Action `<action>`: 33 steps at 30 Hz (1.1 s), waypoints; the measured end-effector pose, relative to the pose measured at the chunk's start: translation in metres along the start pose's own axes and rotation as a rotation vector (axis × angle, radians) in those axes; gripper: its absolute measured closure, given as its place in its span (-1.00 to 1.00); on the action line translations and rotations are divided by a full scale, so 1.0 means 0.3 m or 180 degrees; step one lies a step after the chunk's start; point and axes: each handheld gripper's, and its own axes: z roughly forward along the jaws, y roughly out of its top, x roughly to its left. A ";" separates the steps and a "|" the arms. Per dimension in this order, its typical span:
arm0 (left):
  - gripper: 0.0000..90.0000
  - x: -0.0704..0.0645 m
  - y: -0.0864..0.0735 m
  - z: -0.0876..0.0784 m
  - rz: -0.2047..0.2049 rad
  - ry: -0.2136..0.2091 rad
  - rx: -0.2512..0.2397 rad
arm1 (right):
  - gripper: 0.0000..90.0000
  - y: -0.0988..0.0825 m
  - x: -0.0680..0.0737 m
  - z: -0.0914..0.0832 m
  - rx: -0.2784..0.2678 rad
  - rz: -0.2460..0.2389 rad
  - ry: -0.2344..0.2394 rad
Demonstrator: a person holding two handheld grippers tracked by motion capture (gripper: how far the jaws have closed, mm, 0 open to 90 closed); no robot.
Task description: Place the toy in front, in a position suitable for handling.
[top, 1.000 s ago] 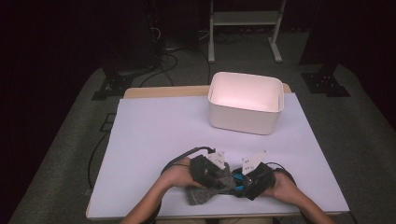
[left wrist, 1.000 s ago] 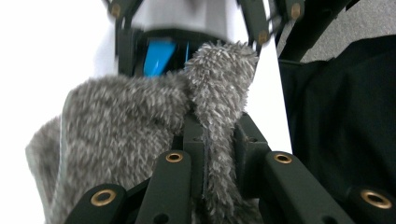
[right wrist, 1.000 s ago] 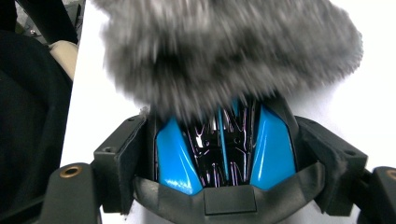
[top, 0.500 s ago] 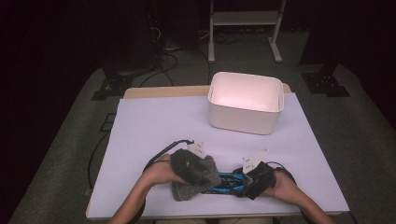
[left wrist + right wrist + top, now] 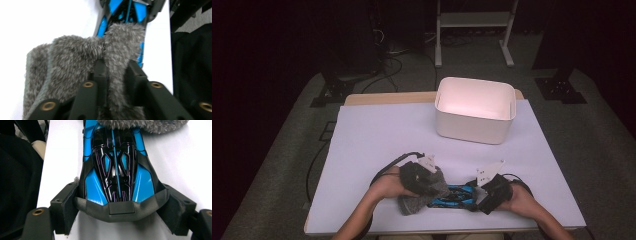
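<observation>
1. The toy car (image 5: pixel 454 195) lies low in the high view, centre-right, on the white table (image 5: pixel 377 135), between the two hands. In the right gripper view it runs up the frame, blue and black, glossy.
2. The right gripper (image 5: pixel 120 207) holds the car's rear end: its jaws stand wide, with the pads pressed on both flanks of the dark bumper.
3. The left gripper (image 5: pixel 116 75) has just been closing; its jaws now pinch a raised fold of the grey cloth (image 5: pixel 75 57), which drapes over the car's far end.
4. Handling, car: judged light, rigid and slick. The shell probably slips under a light grip, so grip it across the widest part of the body.
5. Handling, cloth: soft, fluffy, limp. It bunches when lifted; pinch a thick fold, not the pile.
6. The white bin (image 5: pixel 475 108) stands well apart in the upper right.
</observation>
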 end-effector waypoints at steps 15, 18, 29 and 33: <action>0.66 -0.066 0.240 0.167 0.0563 -0.0194 0.0140 | -0.49 -0.001 0.003 0.009 -0.0056 -0.0017 -0.0008; 0.66 -0.065 0.231 0.155 0.0578 -0.0160 0.0170 | -0.48 -0.005 0.004 0.009 -0.0088 -0.0007 -0.0013; 0.65 -0.047 0.028 0.030 0.0266 0.0138 0.0218 | -0.48 -0.002 0.006 0.010 -0.0066 -0.0040 -0.0025; 0.65 -0.005 -0.087 -0.017 -0.0063 0.0212 0.0121 | -0.48 -0.001 0.004 0.010 -0.0062 -0.0043 -0.0018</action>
